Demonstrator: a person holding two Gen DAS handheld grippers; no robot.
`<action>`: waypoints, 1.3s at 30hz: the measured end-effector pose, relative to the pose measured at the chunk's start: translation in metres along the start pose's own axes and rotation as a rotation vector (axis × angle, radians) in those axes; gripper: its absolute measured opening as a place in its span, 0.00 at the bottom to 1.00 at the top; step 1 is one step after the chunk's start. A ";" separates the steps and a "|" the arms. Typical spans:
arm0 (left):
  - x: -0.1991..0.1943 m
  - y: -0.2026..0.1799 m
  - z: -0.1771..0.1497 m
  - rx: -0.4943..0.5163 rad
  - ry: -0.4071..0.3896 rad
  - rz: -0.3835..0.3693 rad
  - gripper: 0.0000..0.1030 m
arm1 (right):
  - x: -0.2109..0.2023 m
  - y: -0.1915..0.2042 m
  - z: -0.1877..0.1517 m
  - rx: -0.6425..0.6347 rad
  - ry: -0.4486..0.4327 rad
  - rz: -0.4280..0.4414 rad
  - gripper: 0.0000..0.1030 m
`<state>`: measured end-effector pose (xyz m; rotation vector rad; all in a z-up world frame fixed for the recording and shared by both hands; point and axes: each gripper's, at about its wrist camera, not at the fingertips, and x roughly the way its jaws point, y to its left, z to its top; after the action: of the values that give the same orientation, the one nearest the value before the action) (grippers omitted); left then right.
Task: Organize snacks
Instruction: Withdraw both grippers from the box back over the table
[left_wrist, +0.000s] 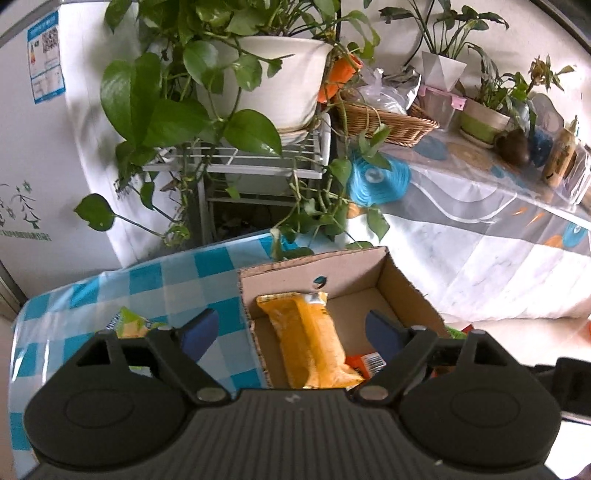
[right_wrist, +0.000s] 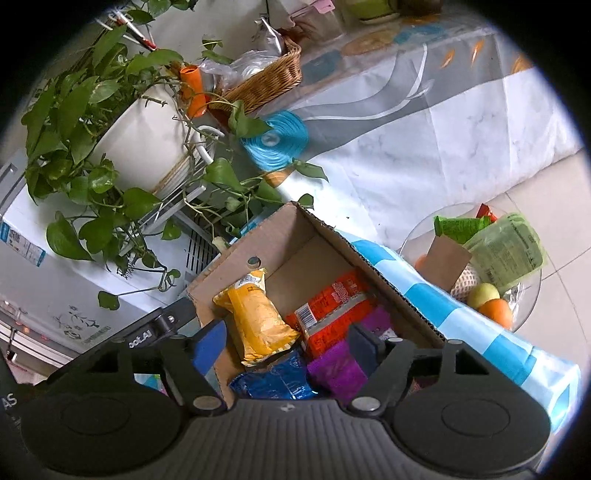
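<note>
With both the left gripper and right gripper released above the cardboard box, where the yellow snack packet lies, withdraw each straight upward, keeping fingers clear of the walls.

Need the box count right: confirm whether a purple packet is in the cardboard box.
Yes, a purple packet lies in the cardboard box, beside the orange one.

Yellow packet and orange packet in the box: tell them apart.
The yellow packet is plain and puffy; the orange packet is flatter, printed with white text and a barcode. The yellow packet lies by the box's left wall, the orange packet to its right. Both lie in the cardboard box.
</note>
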<state>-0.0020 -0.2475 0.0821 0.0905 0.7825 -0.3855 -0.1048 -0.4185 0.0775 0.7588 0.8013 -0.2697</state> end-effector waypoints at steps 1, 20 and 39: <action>-0.001 0.001 0.000 0.005 0.001 0.002 0.85 | 0.000 0.002 0.000 -0.010 -0.003 -0.006 0.77; -0.039 0.102 -0.019 -0.075 0.003 0.020 0.86 | 0.008 0.052 -0.014 -0.246 -0.002 0.078 0.81; -0.041 0.218 -0.073 -0.184 0.072 0.102 0.86 | 0.029 0.113 -0.056 -0.533 0.091 0.207 0.82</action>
<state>0.0041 -0.0171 0.0457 -0.0281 0.8776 -0.2136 -0.0605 -0.2975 0.0889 0.3464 0.8246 0.1647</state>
